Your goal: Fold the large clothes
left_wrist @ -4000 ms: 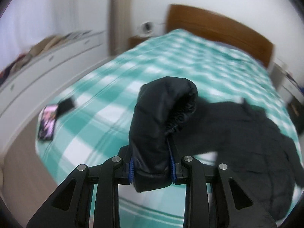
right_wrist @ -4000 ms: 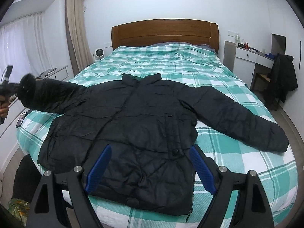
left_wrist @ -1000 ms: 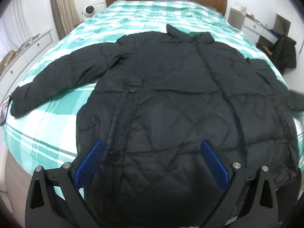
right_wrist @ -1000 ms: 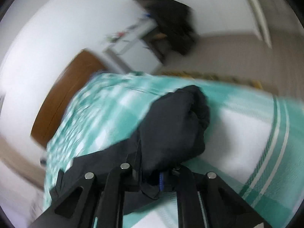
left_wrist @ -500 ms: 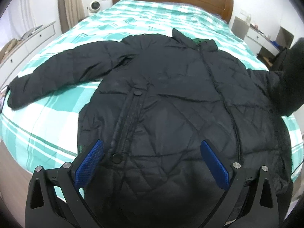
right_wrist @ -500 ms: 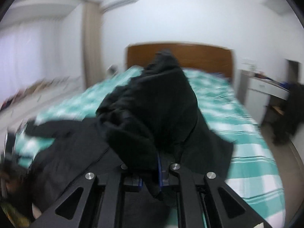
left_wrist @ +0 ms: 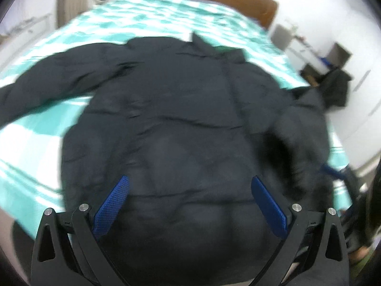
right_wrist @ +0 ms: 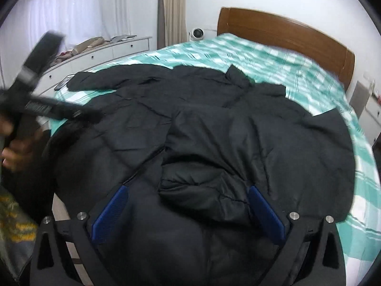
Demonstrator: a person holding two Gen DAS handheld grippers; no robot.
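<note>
A black padded jacket [right_wrist: 214, 124] lies front up on the green checked bed [right_wrist: 273, 57]. Its left sleeve [left_wrist: 47, 83] stretches out flat to the left. Its right sleeve [right_wrist: 250, 138] lies folded across the body, and its cuff [right_wrist: 202, 190] rests on the jacket below my right gripper [right_wrist: 189, 211]. The right jaws are opening; the blue pads stand wide on either side of the cuff and do not press on it. Over the jacket's hem hovers my left gripper [left_wrist: 190, 205], open with nothing in it. The left wrist view is blurred.
A white dresser [right_wrist: 107, 50] runs along the bed's left side, and a phone [right_wrist: 62, 84] lies at the mattress edge near the left cuff. A wooden headboard [right_wrist: 285, 31] closes the far end. Dark clothing hangs on a chair [left_wrist: 333, 88] right of the bed.
My right gripper swung the right sleeve in over the jacket's body and let go, going from shut to wide open. The left gripper stayed open over the hem and only tilted.
</note>
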